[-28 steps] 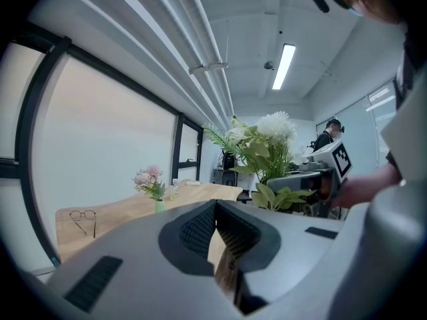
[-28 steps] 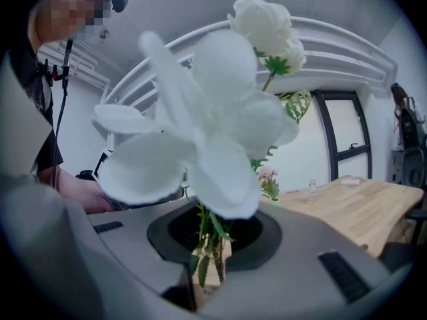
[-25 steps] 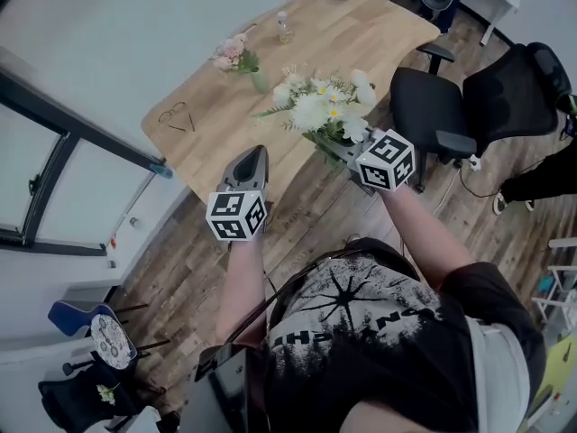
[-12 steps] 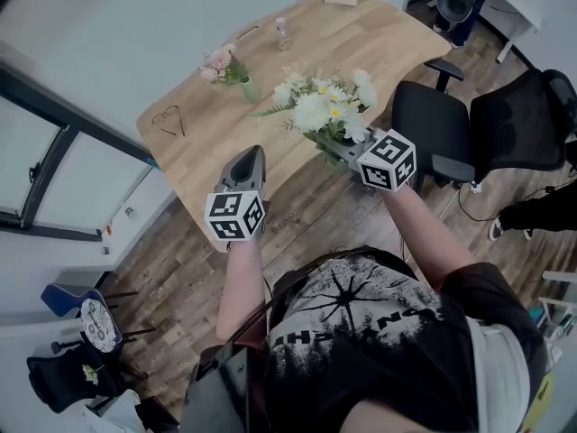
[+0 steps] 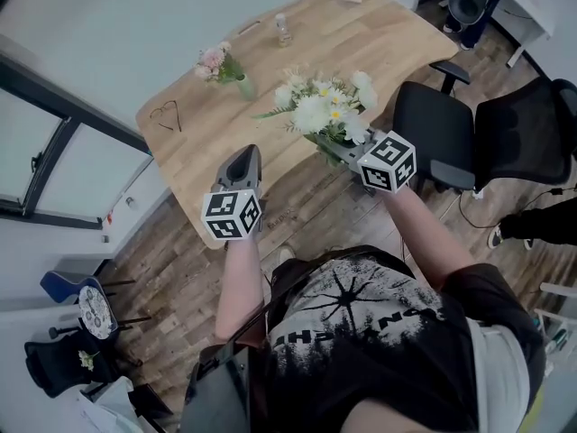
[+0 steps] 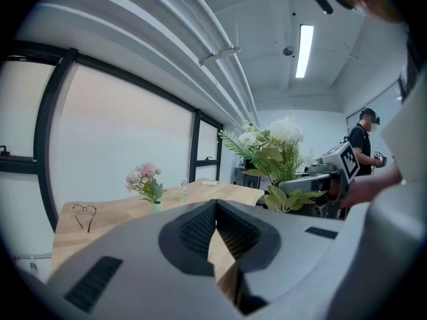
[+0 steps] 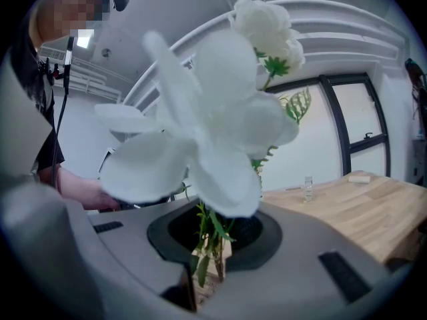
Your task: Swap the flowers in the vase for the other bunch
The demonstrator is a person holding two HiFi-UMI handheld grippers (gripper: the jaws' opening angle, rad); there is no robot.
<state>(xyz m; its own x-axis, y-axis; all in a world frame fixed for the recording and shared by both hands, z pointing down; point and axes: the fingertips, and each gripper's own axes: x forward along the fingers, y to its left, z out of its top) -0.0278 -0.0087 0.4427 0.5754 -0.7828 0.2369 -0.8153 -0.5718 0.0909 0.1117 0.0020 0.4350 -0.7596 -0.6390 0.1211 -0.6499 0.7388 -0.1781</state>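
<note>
Left tongs [image 5: 242,159] closed on nothing, over the near edge of the table [image 5: 379,39]. Right tongs [image 5: 338,150], at 3 o'clock of the left, clamped on the stems of the white bunch [image 5: 320,106], blooms raised above the table. Farther off, at 11 o'clock from the left tongs, the pink bunch [image 5: 214,59] stands in its vase [image 5: 244,87].

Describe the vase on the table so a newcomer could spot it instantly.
Start at the light wooden table. Near its window-side edge stands a small pale green vase holding pink flowers. It alone on the table carries blooms: the small clear bottle farther along is bare, and the white flower bunch is in the right claw.
</note>
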